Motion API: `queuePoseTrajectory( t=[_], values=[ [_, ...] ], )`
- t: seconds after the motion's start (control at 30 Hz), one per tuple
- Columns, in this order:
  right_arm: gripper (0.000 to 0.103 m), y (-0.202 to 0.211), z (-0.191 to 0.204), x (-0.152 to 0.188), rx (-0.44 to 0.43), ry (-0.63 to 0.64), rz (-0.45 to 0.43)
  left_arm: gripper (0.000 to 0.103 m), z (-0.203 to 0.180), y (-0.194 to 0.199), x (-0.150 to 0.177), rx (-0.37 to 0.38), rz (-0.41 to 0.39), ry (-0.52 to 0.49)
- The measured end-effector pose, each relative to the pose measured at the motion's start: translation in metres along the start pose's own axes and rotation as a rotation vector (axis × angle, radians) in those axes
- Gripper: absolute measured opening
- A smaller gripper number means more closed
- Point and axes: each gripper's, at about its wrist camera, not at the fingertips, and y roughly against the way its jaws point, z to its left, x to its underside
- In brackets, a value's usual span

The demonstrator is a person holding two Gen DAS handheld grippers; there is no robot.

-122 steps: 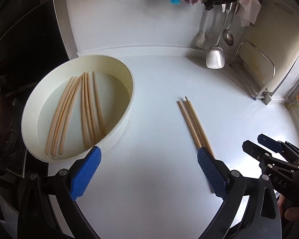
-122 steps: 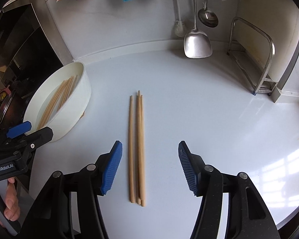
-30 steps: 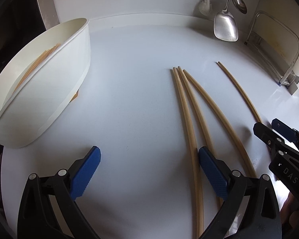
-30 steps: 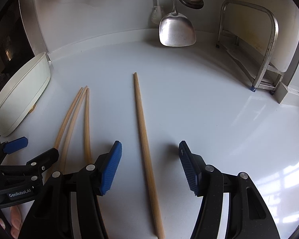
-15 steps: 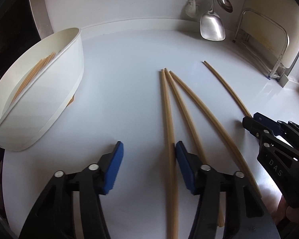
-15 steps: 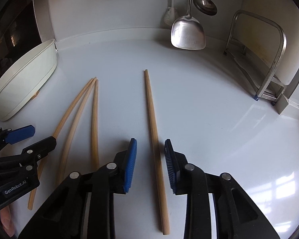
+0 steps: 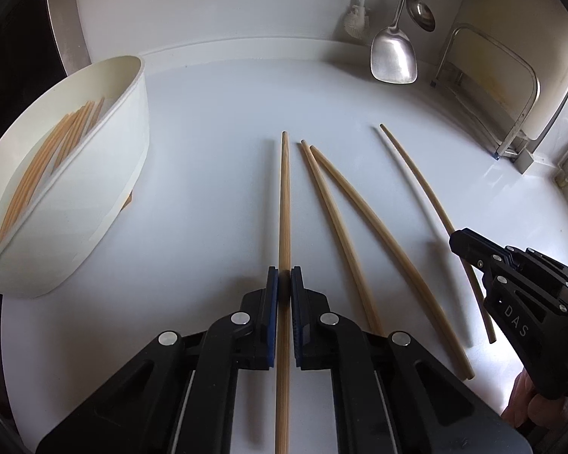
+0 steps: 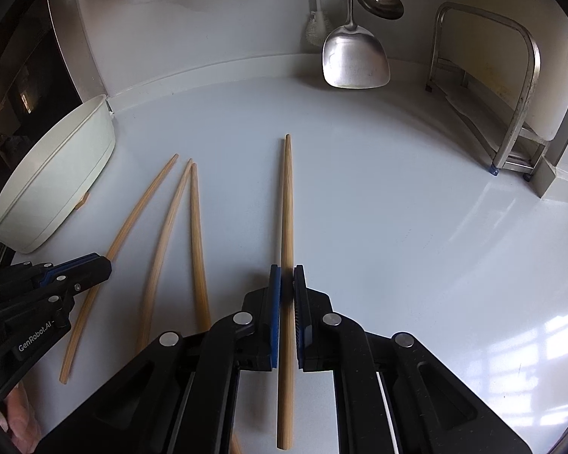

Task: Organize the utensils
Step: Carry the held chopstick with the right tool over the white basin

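Observation:
Several wooden chopsticks lie on the white counter. My left gripper (image 7: 284, 276) is shut on the leftmost chopstick (image 7: 284, 196), which points straight ahead. Two loose chopsticks (image 7: 340, 234) lie just right of it. My right gripper (image 8: 287, 274) is shut on the rightmost chopstick (image 8: 287, 204); it also shows in the left wrist view (image 7: 428, 196). A white bowl (image 7: 106, 174) at the left holds several more chopsticks (image 7: 45, 166). The right gripper shows in the left wrist view (image 7: 462, 240), the left gripper in the right wrist view (image 8: 102, 265).
A metal spatula (image 8: 356, 56) and a ladle (image 8: 378, 0) hang on the back wall. A metal rack (image 8: 511, 113) stands at the right against the wall. A dark appliance (image 8: 15, 87) is behind the bowl at the left.
Both grippers have closed from partly open onto their chopsticks. Before that they came down close to the counter, and the four chopsticks were spread apart.

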Motion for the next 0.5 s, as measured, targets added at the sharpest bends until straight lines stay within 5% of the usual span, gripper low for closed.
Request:
queuePoseTrajectory(
  t=[0.5],
  values=[
    [0.006, 0.058, 0.040, -0.044, -0.026, -0.022, -0.057, 0.007, 0.037, 0.062, -0.048, 0.040, -0.068, 0.012]
  ],
)
